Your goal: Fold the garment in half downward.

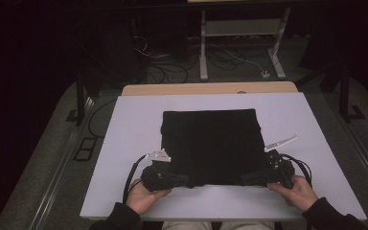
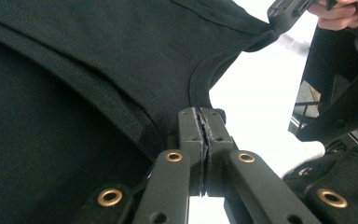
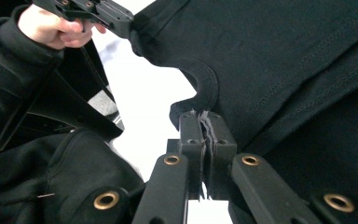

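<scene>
Right now I have a black garment (image 1: 210, 146) lying folded flat on the white board (image 1: 124, 143), roughly at the middle and reaching toward my near edge. It reads as a dark rectangle from the high view, with its near hem running between my two tools. In the left gripper view the cloth (image 2: 98, 70) shows a stitched hem band and a curved neckline-like edge just ahead of the jaws.

My left gripper (image 1: 179, 180) sits at the near left corner of the garment, and its jaws are pressed together on the fabric edge there (image 2: 205, 135). My right gripper (image 1: 250, 179) sits at the near right corner, jaws likewise clamped tight on the cloth edge (image 3: 206, 135), where a thin sliver of fabric shows between the pads. Both tools lie low, close to the board, pointing inward toward each other.

My left hand (image 1: 143, 194) and right hand (image 1: 297, 190) hold the tools from the bottom of the high view, dark sleeves behind them. Beyond the board a wooden table edge (image 1: 210, 88) shows, then a grey floor with cables (image 1: 167, 72) and a white metal stand (image 1: 242, 28).
</scene>
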`<state>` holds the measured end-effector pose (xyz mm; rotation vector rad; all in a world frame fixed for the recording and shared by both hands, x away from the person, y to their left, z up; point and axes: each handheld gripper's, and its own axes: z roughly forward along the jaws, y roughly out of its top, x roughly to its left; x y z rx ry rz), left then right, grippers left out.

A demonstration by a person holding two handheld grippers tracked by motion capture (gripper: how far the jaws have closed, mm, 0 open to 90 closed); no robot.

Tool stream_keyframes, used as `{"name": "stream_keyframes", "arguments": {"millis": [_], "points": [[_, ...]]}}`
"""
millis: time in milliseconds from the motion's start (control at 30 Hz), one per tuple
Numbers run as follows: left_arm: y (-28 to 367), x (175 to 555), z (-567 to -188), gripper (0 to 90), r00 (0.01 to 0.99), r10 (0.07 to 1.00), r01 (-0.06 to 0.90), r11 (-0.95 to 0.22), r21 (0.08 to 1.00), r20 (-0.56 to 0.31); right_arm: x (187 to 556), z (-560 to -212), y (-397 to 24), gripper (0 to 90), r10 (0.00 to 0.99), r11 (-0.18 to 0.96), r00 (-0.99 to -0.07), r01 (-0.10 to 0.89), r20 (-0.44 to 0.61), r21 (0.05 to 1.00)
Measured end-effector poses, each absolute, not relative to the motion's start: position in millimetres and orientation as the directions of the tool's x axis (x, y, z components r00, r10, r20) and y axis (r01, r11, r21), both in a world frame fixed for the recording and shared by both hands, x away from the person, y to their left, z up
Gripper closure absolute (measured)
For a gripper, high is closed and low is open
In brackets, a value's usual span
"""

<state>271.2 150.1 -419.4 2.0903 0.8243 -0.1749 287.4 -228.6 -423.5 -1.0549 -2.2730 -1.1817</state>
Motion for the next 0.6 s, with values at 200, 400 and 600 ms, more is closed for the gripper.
{"name": "stream_keyframes", "arguments": {"millis": [200,400,600], "points": [[149.2,272.2,-423.4,87.1,0.757,0.504,0.634,-0.416,0.652,-0.415,287.1,-426.5,-227.5,85.5,0.459,0.379,-0.647,0.763,0.609,0.524],[151.0,273.2,-425.5,85.2,0.751,0.513,0.641,-0.412,0.648,-0.417,286.8,-427.1,-226.7,84.1,0.467,0.376,-0.640,0.769,0.611,0.517],[153.2,272.2,-424.6,74.5,0.760,0.503,0.629,-0.410,0.661,-0.411,285.9,-427.1,-226.1,76.4,0.470,0.377,-0.642,0.766,0.605,0.520]]}}
